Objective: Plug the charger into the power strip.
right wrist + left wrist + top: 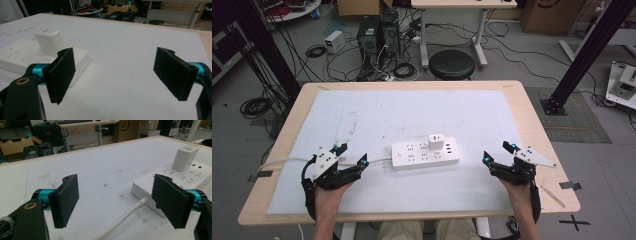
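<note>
Left tongs [349,154], wide open, empty, near bench [532,120] front edge. Power strip [425,154]: mid-bench, long axis parallel to that edge, charger [435,141] plugged in. Right tongs [498,152]: open, empty, farther off than left.

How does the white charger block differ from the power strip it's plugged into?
The charger block is a small, upright cube; the power strip is long, flat and lies on the table. The strip has rows of sockets and a cable running off to the left; the block shows no cable. Both are white, with rounded edges.
</note>
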